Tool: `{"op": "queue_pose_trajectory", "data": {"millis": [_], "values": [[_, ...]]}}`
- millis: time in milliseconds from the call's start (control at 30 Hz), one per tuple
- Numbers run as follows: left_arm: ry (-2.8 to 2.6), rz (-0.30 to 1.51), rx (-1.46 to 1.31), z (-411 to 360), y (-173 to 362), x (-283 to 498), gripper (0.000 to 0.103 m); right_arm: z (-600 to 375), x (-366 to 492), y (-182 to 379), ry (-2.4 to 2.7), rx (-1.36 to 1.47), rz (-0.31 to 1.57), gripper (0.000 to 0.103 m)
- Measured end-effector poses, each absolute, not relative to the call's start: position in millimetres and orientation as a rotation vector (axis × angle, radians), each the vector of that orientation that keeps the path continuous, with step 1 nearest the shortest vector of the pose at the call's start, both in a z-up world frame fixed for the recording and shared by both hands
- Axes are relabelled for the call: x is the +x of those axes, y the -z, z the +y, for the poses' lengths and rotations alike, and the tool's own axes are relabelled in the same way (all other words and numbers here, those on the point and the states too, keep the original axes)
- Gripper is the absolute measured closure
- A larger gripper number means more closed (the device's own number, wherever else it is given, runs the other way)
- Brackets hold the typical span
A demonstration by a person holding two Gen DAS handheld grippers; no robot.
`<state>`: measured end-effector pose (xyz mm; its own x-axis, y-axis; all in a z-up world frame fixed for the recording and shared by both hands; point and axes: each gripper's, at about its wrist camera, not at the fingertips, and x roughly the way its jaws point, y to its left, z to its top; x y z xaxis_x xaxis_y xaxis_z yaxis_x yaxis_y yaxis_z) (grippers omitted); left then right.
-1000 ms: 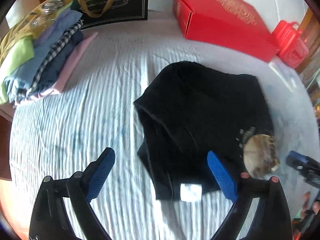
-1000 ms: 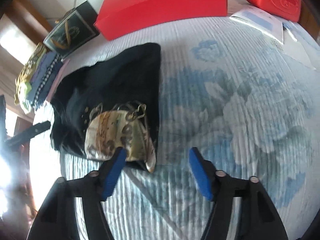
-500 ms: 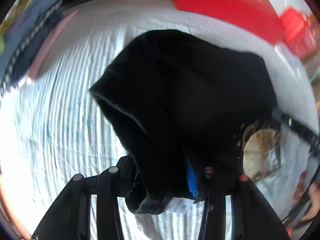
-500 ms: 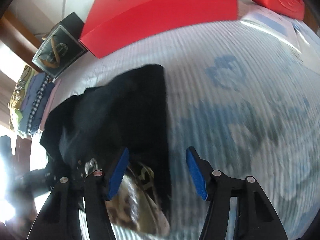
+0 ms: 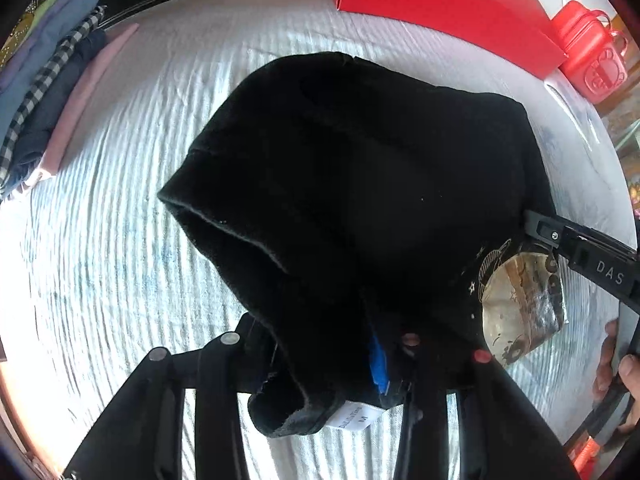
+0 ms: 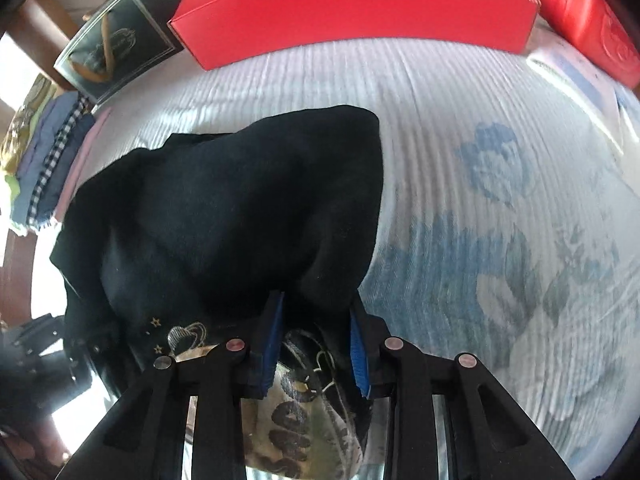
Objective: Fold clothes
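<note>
While both tools bite cloth, the scene reads so:
Left gripper [image 5: 352, 364]: clamped on the near edge of the black T-shirt [image 5: 360, 184], by its white size tag [image 5: 357, 420]
Right gripper [image 6: 314, 344]: blue pads [image 6: 270, 344] pinched on the same shirt's near edge, beside its gold print [image 6: 296, 436]
Black T-shirt: bunched ahead of both grippers, its far part lying on the striped blue-flowered bedsheet [image 6: 500, 184]
Red gift box [image 6: 360, 12]: far ahead, apart from the shirt
Folded clothes stack [image 5: 48, 92]: far ahead to the left of the left gripper
Red jug [image 5: 592, 52]: far right of it
</note>
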<state>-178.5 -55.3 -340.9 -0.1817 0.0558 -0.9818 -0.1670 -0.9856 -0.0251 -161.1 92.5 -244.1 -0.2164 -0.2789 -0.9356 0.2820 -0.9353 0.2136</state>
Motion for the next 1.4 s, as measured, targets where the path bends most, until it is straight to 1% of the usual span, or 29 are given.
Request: {"op": "queue_pose_trajectory", "data": {"millis": [33, 67, 100, 200, 333, 400, 467, 500, 567, 600, 667, 700, 733, 767, 833, 967, 1000, 1067, 1167, 1300, 1400], "values": [[-2.308, 0.144, -1.909, -53, 341, -179, 0.077, 92, -162, 245, 2.202, 1.698, 0.005, 0.073], [-2.310, 0.156, -1.909, -51, 340, -180, 0.081, 91, -162, 245, 2.202, 1.705, 0.014, 0.073], [-2.313, 0.169, -1.908, -49, 340, -181, 0.083, 88, -161, 245, 2.211, 1.718, 0.054, 0.077], [-2.322, 0.176, -1.895, -47, 341, -186, 0.083, 81, -152, 243, 2.247, 1.668, 0.172, 0.078], [-2.264, 0.031, -1.928, -60, 344, -207, 0.083, 85, -153, 246, 2.238, 1.647, 0.152, 0.078], [-2.256, 0.014, -1.925, -63, 344, -211, 0.083, 84, -152, 247, 2.236, 1.637, 0.169, 0.077], [-2.279, 0.035, -1.911, -62, 344, -214, 0.082, 84, -150, 248, 2.242, 1.618, 0.184, 0.077], [-2.295, 0.049, -1.908, -60, 343, -215, 0.083, 83, -149, 248, 2.246, 1.608, 0.200, 0.078], [-2.341, 0.092, -1.904, -55, 338, -215, 0.086, 74, -147, 241, 2.269, 1.589, 0.309, 0.085], [-2.361, 0.099, -1.887, -54, 333, -214, 0.087, 70, -142, 235, 2.295, 1.564, 0.373, 0.090], [-2.426, 0.082, -1.791, -55, 308, -208, 0.087, 77, -135, 217, 2.331, 1.500, 0.322, 0.091], [-2.457, 0.078, -1.742, -55, 295, -205, 0.087, 81, -132, 207, 2.345, 1.462, 0.287, 0.095], [-2.490, 0.100, -1.692, -55, 278, -203, 0.087, 89, -128, 192, 2.349, 1.406, 0.225, 0.095], [-2.513, 0.126, -1.658, -54, 267, -201, 0.087, 94, -123, 177, 2.357, 1.354, 0.203, 0.095], [-2.553, 0.149, -1.581, -56, 241, -191, 0.087, 97, -110, 145, 2.369, 1.236, 0.220, 0.095], [-2.609, 0.135, -1.501, -86, 206, -149, 0.087, 97, -96, 100, 2.352, 1.086, 0.205, 0.095], [-2.623, 0.124, -1.494, -102, 199, -151, 0.087, 92, -95, 92, 2.340, 1.057, 0.209, 0.095], [-2.658, 0.127, -1.476, -104, 193, -150, 0.087, 78, -94, 80, 2.316, 1.016, 0.215, 0.095], [-2.714, 0.120, -1.448, -140, 172, -127, 0.087, 42, -84, 62, 2.275, 0.953, 0.232, 0.095], [-2.804, 0.124, -1.389, -214, 142, -146, 0.087, -25, -78, 38, 2.216, 0.881, 0.225, 0.095], [-2.877, 0.168, -1.343, -281, 109, -172, 0.087, -93, -81, 13, 2.167, 0.819, 0.139, 0.095]]}}
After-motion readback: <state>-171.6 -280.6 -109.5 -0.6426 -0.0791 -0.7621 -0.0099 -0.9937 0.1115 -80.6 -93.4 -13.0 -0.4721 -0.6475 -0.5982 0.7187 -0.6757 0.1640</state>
